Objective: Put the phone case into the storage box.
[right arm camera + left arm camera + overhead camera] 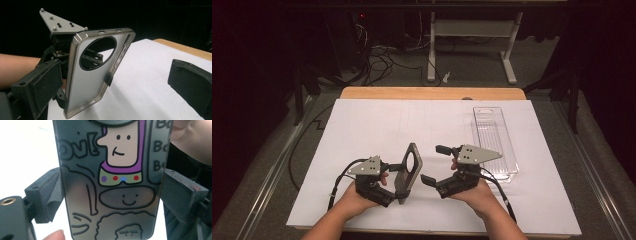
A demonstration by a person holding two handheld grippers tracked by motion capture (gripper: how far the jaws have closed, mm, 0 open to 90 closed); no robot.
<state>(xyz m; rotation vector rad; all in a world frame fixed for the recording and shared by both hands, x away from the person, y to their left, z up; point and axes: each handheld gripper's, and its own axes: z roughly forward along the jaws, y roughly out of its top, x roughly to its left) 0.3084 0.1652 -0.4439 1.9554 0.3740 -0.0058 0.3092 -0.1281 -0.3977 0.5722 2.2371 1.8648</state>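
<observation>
A phone case (110, 182) fills the centre of the frame from top to bottom, upright, its grey back printed with black-outlined cartoon figures, one with a purple hood and coloured dots. The left gripper (110, 192) clamps it by its long edges, one padded jaw at lower left, the other at right. A fingertip (53, 235) shows at the bottom edge.

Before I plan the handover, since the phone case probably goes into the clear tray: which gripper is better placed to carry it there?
Likely the right gripper: it is open, facing the phone case, beside the clear tray. The left gripper already clamps the case.
</observation>
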